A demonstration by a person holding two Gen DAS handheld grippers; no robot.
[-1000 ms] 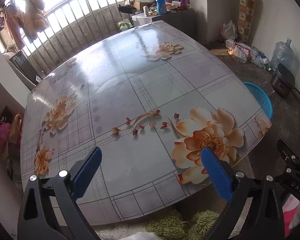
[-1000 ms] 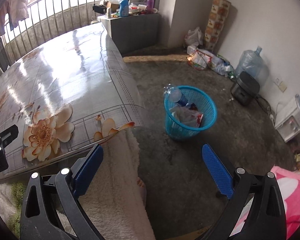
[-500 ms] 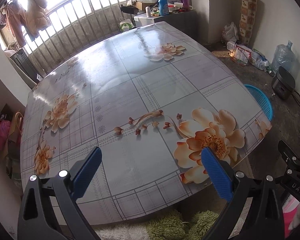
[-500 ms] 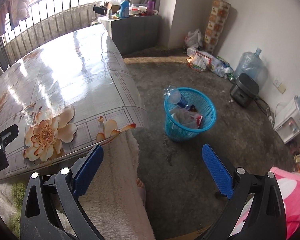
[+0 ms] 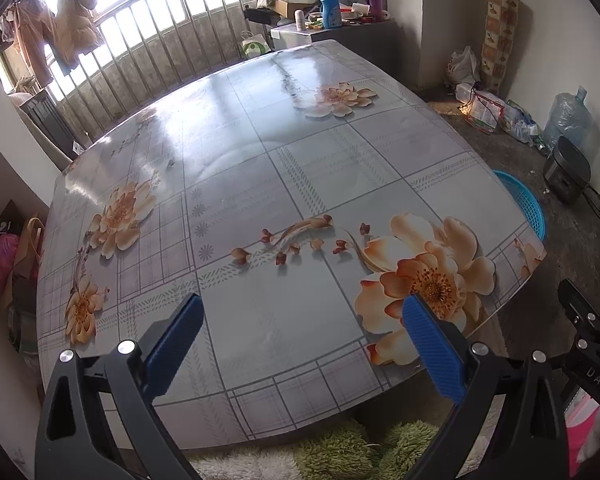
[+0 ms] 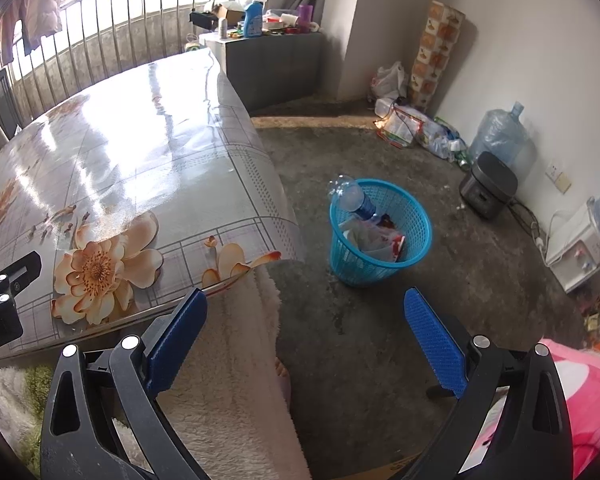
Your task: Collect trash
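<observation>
L wrist view: your left gripper point(image 5: 300, 338) hangs over the near edge of the table point(image 5: 308, 168), jaws wide apart, nothing between them. The bin point(image 5: 526, 204) peeks out past the table's right edge.

R wrist view: your right gripper point(image 6: 306, 334) is off the table's right corner, jaws spread, empty, over the floor point(image 6: 380, 328). Bin sits on the floor just right of the table, w/ a bottle point(image 6: 354, 198) sticking up on its table side and wrappers point(image 6: 374, 240) inside.
</observation>
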